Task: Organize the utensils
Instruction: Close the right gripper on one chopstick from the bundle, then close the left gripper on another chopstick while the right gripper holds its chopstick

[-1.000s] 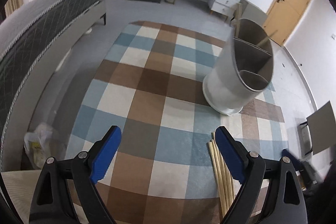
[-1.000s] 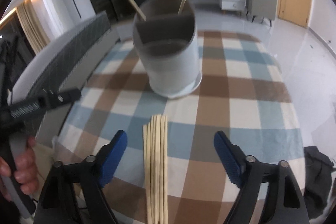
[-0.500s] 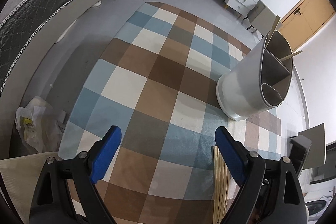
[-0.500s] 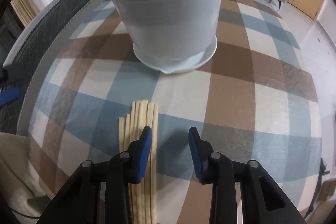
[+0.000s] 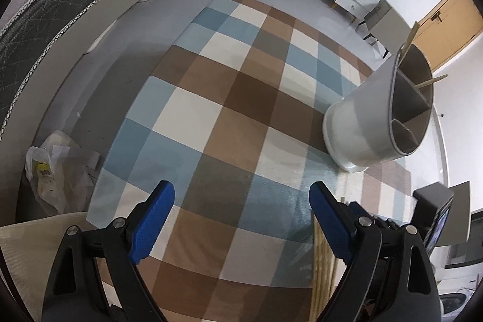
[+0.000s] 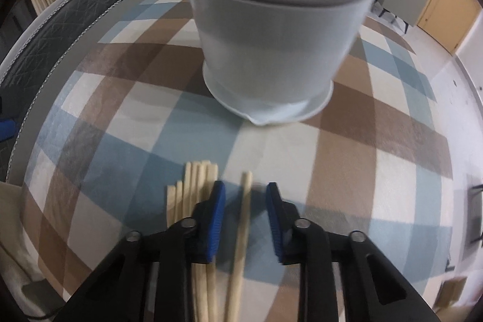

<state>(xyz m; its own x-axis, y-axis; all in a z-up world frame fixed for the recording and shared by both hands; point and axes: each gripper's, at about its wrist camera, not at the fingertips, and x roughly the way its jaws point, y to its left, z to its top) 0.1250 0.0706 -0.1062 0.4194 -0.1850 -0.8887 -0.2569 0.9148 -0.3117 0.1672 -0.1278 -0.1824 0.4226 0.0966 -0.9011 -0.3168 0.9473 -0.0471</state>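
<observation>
Between the right gripper [image 6: 244, 198] jaws, just closing, we see one chopstick [image 6: 241, 228] parted from the bundle [image 6: 193, 189], pads not yet touching; left gripper [image 5: 241, 201] gapes empty. Pick underway.

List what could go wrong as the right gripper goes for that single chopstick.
1. The right gripper has just been closing around one chopstick, but the pads do not yet press it; it could roll away.
2. Its left pad sits on the remaining bundle of chopsticks and may scatter them.
3. The utensil holder stands close ahead; a hasty lift might knock it.
</observation>
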